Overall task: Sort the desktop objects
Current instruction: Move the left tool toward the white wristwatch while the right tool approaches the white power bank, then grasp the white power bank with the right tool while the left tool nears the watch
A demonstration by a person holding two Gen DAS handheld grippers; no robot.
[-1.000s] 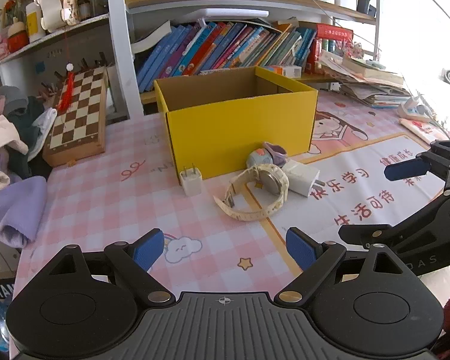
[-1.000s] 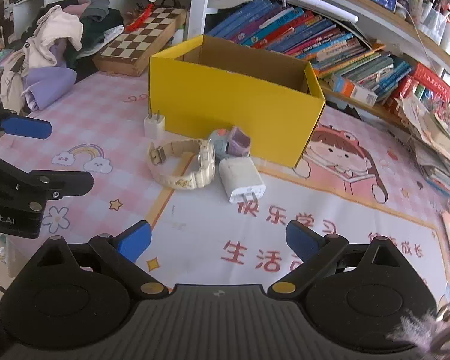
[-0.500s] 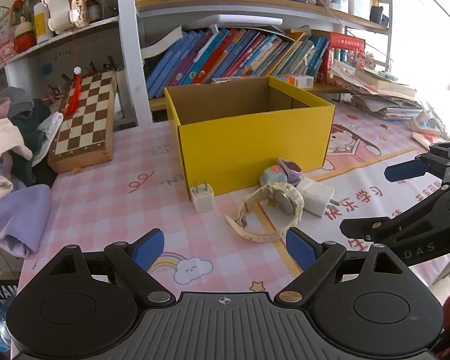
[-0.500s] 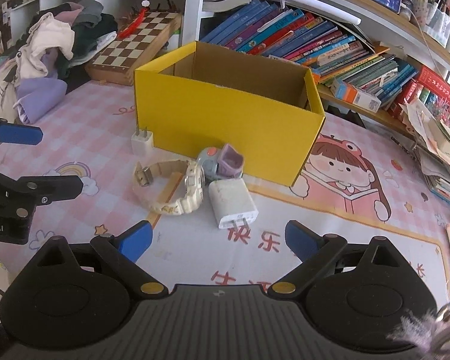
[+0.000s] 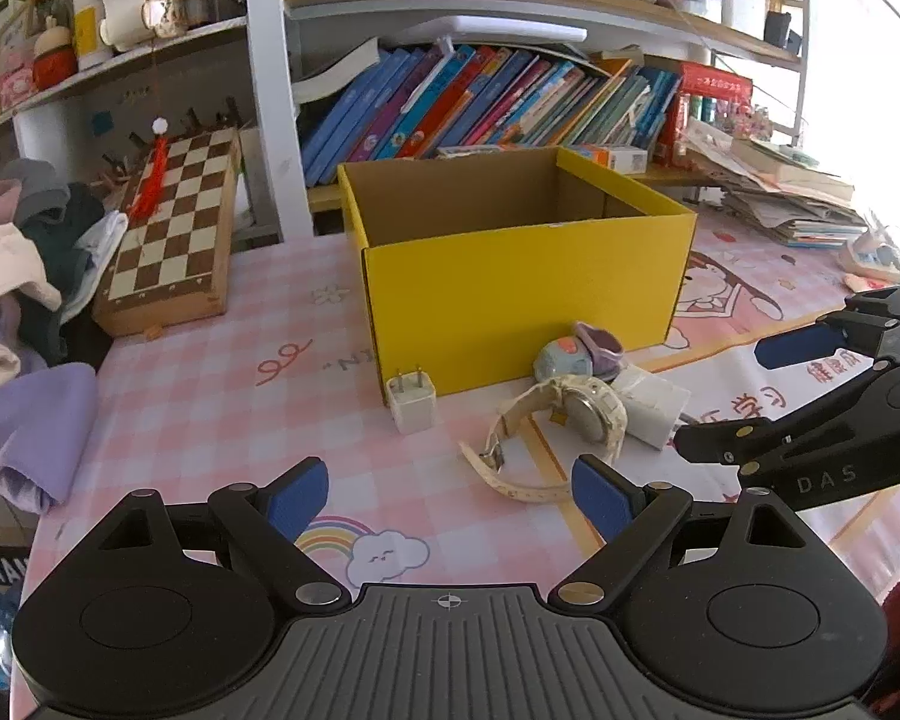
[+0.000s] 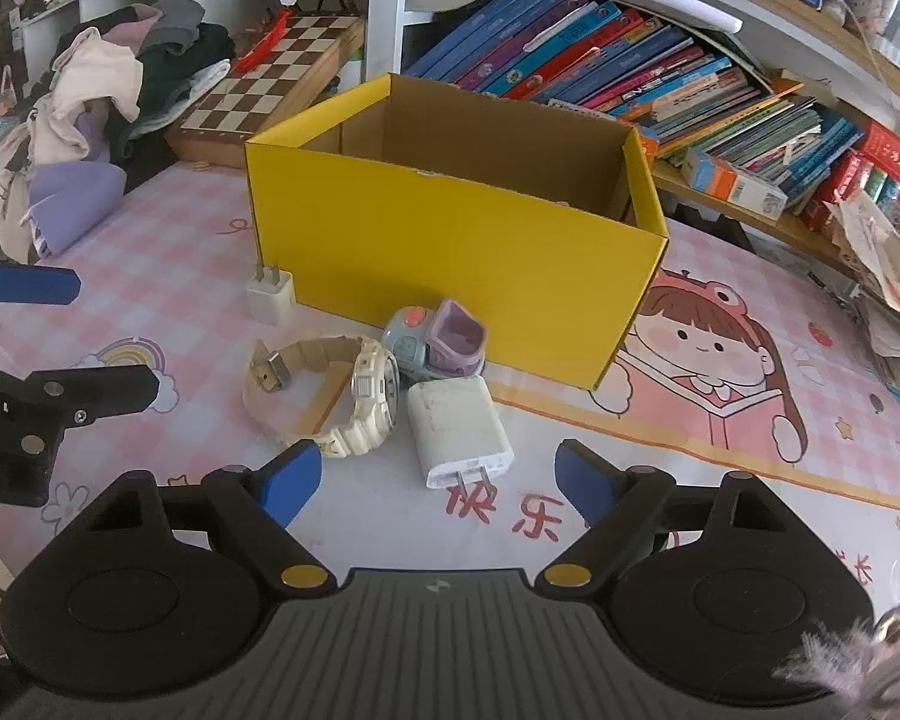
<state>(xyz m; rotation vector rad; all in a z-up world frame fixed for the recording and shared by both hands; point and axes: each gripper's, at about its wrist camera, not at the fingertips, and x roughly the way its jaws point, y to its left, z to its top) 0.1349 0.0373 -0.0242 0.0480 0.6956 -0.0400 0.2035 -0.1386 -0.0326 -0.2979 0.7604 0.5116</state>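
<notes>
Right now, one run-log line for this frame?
phase: approach | left gripper: open, empty | right gripper: open, closing, large charger ahead | watch, small charger outside yellow box

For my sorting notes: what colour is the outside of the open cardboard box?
Bright yellow outside, plain brown cardboard inside; the box shows best in the right wrist view.
</notes>
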